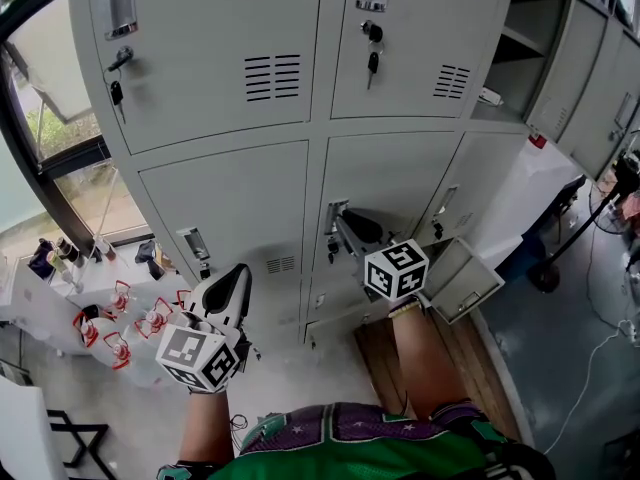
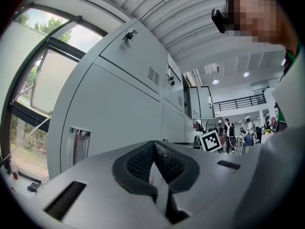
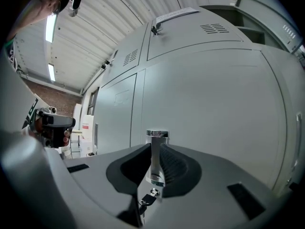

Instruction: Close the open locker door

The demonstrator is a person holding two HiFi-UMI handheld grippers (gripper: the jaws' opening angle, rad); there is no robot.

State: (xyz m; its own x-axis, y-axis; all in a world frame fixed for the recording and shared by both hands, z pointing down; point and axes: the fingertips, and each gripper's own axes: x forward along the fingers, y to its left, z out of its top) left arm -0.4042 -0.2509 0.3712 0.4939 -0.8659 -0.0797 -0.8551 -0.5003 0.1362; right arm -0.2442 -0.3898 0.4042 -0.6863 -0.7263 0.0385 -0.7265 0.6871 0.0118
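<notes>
Now right gripper (image 3: pixel 153 168) clamps door handle (image 3: pixel 157 136)

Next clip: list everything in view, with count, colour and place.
lockers: one bank, grey, straight ahead
open locker door: one, grey, low right, swung outward
open compartment: one, grey, top right
handle: one, chrome, on a lower door
keys: several, dark, hanging in door locks
red-and-white items: several, on the pale table, lower left
window: one, dark-framed, far left
left gripper: grey, jaws together, empty, held off the lockers
right gripper: grey, jaws clamped on the handle
</notes>
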